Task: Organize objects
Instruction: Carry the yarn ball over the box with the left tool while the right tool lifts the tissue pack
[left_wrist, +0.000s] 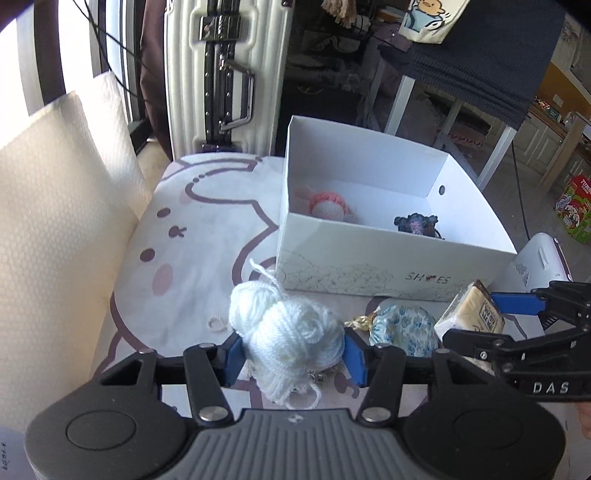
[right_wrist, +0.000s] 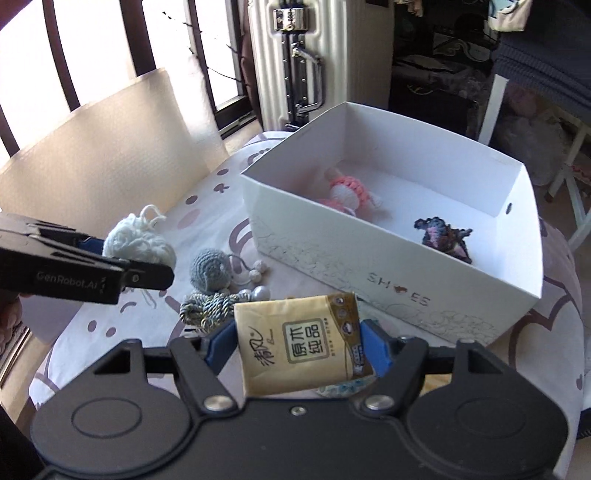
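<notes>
Yarn (left_wrist: 291, 336), white, sits clamped in the left hand-held gripper (left_wrist: 293, 354); the right hand-held gripper (right_wrist: 295, 350) grips a tan tissue pack (right_wrist: 301, 347). Beyond, a grey crocheted piece (right_wrist: 210, 273) and cords lie on the tabletop (left_wrist: 207, 236) before the open white box (right_wrist: 388, 254) lettered "SH ES", holding a pink knitted doll (right_wrist: 347, 190).

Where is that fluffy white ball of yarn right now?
The white yarn ball is clamped between the left gripper's blue pads, off the patterned cloth, just in front of the white shoe box and left of the tissue pack.
</notes>
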